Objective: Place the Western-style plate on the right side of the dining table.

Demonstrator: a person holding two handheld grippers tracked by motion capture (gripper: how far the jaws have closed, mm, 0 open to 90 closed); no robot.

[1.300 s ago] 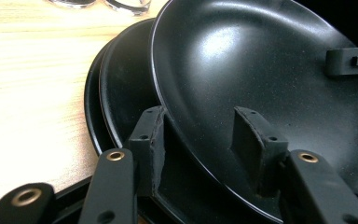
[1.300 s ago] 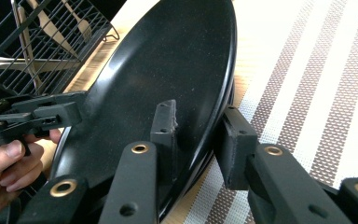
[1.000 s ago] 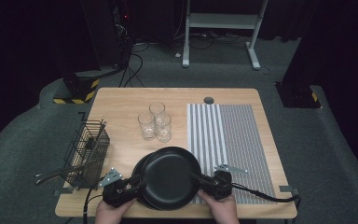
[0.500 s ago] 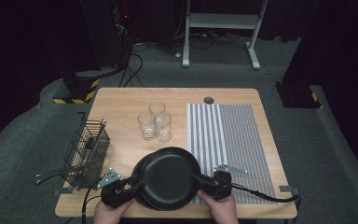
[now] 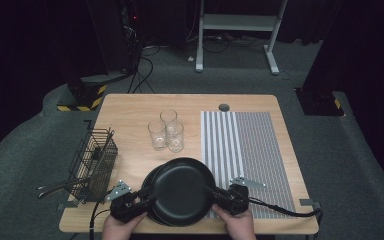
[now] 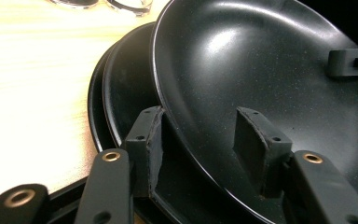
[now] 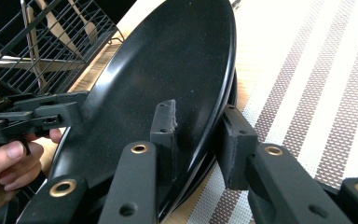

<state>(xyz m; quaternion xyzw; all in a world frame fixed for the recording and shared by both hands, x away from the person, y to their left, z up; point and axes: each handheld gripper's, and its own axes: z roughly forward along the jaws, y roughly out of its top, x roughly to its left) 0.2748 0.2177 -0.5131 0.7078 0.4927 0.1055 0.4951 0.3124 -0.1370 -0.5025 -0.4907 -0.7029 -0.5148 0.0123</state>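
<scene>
A stack of black plates (image 5: 147,189) lies at the table's front edge. The top black plate (image 5: 182,190) sits a little right of the ones under it and tilts above them (image 6: 121,88). My left gripper (image 5: 147,197) straddles its left rim, one pad under the rim and one on the inner face (image 6: 198,149), shut on it. My right gripper (image 5: 211,192) clamps the right rim between both pads (image 7: 198,140). In the right gripper view the left gripper (image 7: 32,116) and a hand (image 7: 9,163) show across the plate (image 7: 168,70).
Three clear glasses (image 5: 166,132) stand close together behind the plates. A black wire basket (image 5: 96,160) with cutlery sits at the left edge. A striped placemat (image 5: 245,145) covers the right half of the wooden table (image 5: 125,107), just under the right gripper.
</scene>
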